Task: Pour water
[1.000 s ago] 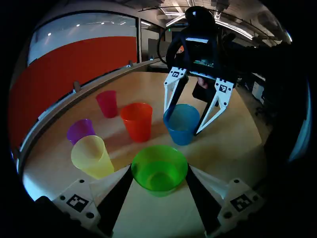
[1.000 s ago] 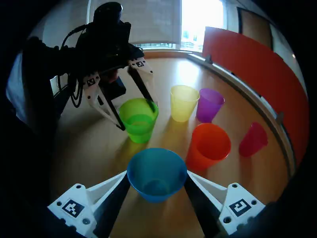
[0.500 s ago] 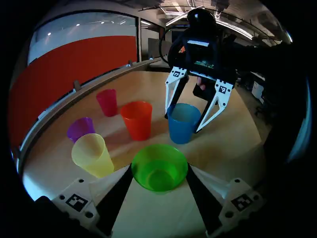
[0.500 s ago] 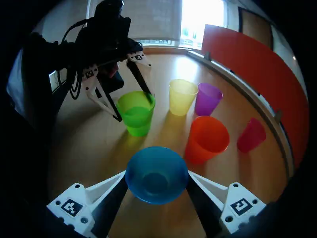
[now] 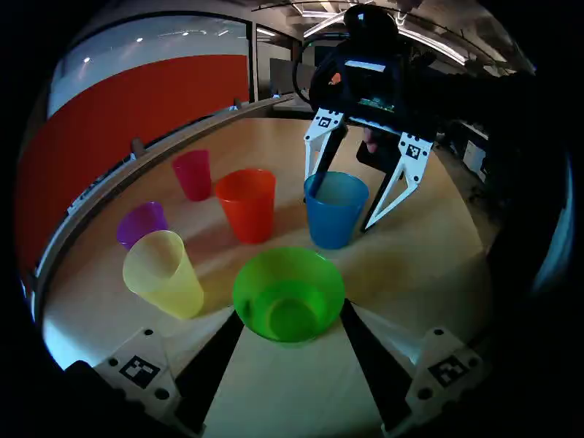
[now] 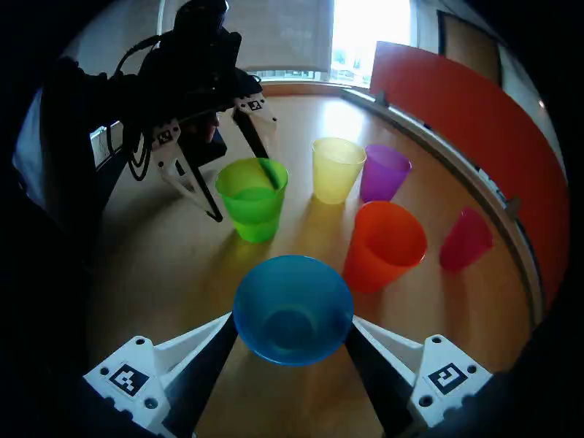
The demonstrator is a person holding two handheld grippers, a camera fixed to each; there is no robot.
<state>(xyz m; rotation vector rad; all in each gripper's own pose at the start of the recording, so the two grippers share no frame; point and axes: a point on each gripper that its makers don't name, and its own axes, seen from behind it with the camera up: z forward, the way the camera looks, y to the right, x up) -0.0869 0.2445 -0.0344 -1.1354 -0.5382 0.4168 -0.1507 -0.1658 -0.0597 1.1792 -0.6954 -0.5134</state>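
Over the wooden surface (image 5: 431, 244), the left gripper (image 5: 290, 315) clamps the green cup (image 5: 288, 292) between its fingers, and the right gripper (image 6: 292, 321) clamps the blue cup (image 6: 293, 306) likewise. Both cups stand upright, mouths up, higher in frame than a second ago. The right gripper view adds the green cup's side wall.

No legible words, brands or numbers, only black-and-white square marker tags (image 5: 139, 371) on each finger of the left tongs (image 5: 290, 315), matching tags on each finger of the right tongs (image 6: 292, 323), coded block patterns, not letters, glossy from the light.
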